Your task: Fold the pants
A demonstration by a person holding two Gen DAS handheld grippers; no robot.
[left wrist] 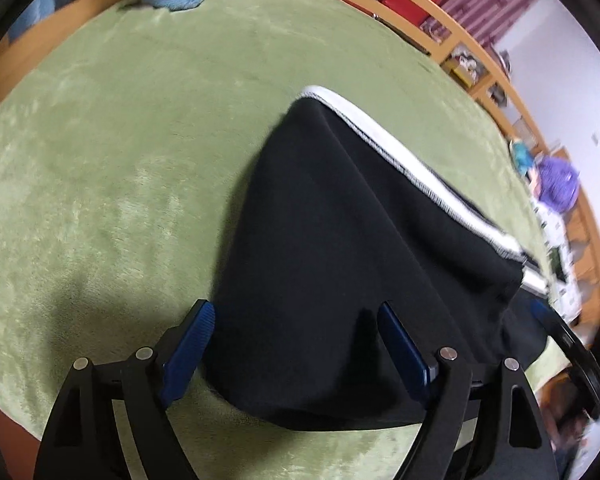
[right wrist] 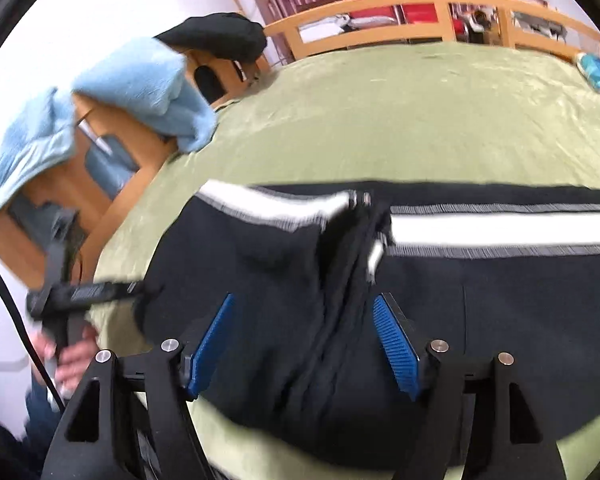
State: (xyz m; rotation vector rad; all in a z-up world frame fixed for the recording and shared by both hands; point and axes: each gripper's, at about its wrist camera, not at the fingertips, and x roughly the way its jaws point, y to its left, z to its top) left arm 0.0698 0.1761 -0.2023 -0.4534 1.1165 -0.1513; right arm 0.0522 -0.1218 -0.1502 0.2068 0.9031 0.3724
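Left hand-held gripper [left wrist: 294, 330]: jaws wide apart, gripping nothing, over the near edge of the black pants [left wrist: 340, 272]. Pants lie on the green bed [left wrist: 120, 152], white stripe running left-right. Right hand-held gripper [right wrist: 302, 326]: spread wide, empty, straddling the bunched fold. Only the right view shows the left tool's hand [right wrist: 66, 360].

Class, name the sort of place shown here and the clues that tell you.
Probably a bedroom: a green blanket covers a bed with a wooden frame, and black pants lie on it.
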